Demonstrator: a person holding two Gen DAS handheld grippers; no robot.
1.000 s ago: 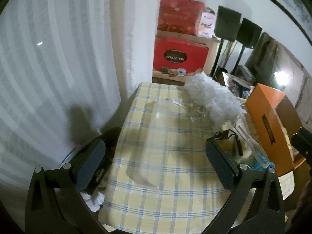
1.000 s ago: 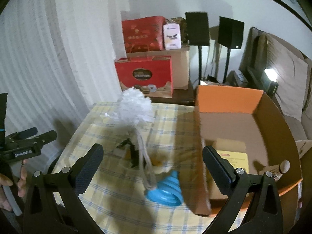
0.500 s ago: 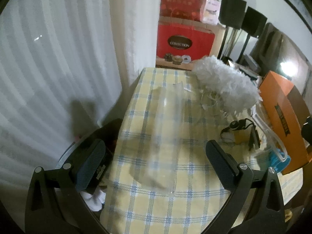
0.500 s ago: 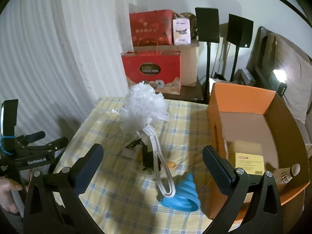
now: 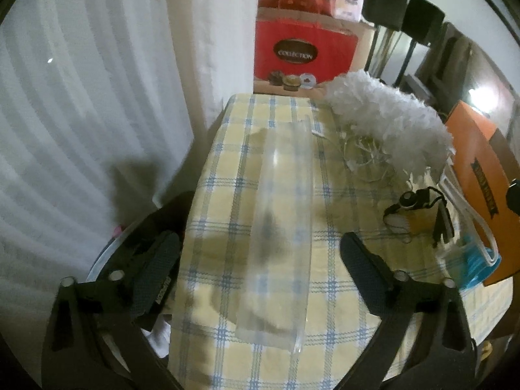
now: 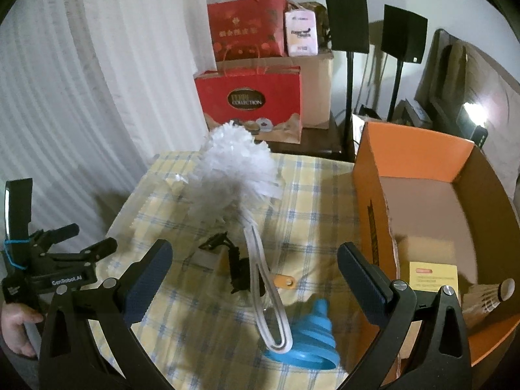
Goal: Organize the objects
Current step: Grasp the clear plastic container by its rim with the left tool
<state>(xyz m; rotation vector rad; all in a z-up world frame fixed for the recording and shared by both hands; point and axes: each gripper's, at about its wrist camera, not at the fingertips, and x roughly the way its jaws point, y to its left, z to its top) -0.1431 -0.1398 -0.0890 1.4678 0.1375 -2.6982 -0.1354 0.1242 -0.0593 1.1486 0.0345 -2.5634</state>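
Observation:
A clear plastic sleeve lies lengthwise on the yellow checked tablecloth. My left gripper is open above its near end, touching nothing; it also shows in the right wrist view. A white feather duster with a clear loop handle lies across the table, its handle over a blue collapsible funnel. A black clip with cord lies beside it. My right gripper is open and empty above them. An open orange box at right holds a yellow packet and a shuttlecock.
White curtains hang close on the left. Red gift bags and cardboard boxes stand behind the table. Two black speakers on stands are at the back right. A small orange tag lies by the duster handle.
Both grippers have drawn back a little and swung left. The plastic sleeve now lies centred between my left fingers. Nothing on the table has moved.

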